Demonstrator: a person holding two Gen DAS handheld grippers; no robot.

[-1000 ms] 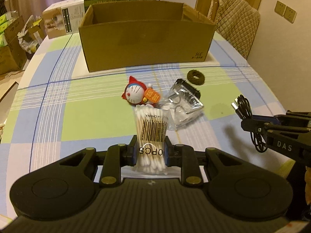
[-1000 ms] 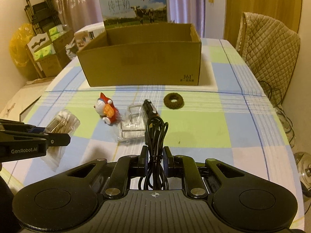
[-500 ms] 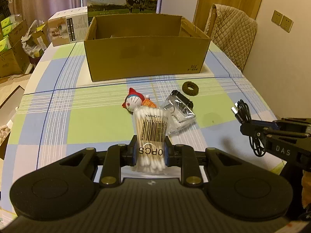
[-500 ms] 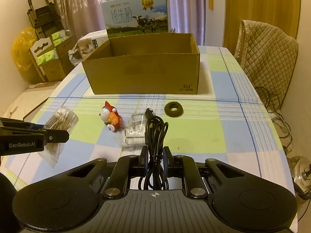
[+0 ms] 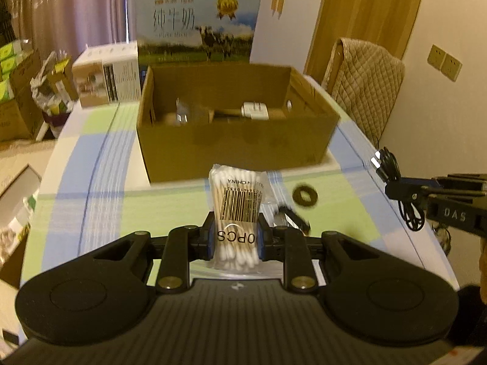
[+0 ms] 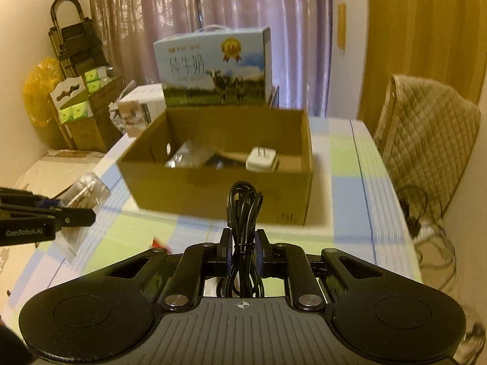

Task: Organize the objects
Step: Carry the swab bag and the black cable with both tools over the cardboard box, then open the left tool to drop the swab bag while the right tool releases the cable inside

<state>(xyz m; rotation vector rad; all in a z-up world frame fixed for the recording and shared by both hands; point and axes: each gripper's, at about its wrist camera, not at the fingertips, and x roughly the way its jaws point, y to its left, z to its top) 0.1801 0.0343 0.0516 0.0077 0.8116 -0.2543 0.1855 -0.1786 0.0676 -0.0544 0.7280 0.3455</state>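
Observation:
My left gripper (image 5: 235,234) is shut on a clear bag of cotton swabs (image 5: 239,200) and holds it in the air in front of the open cardboard box (image 5: 234,149). My right gripper (image 6: 243,251) is shut on a coiled black cable (image 6: 245,213), also raised before the box (image 6: 219,191). The box holds a white plug adapter (image 6: 261,159), a clear packet (image 6: 188,156) and a wooden item. The right gripper with the cable shows at the right of the left wrist view (image 5: 392,179). The left gripper with the swabs shows at the left of the right wrist view (image 6: 88,213).
A dark ring (image 5: 305,195) and a clear packet (image 5: 289,216) lie on the checked tablecloth (image 5: 100,206). A milk carton box (image 5: 197,27) and a white box (image 5: 106,82) stand behind the cardboard box. A padded chair (image 6: 426,143) is at the right.
Both grippers have risen and moved forward toward the box with their loads; the box interior is now in sight. The toy figure has dropped nearly out of view.

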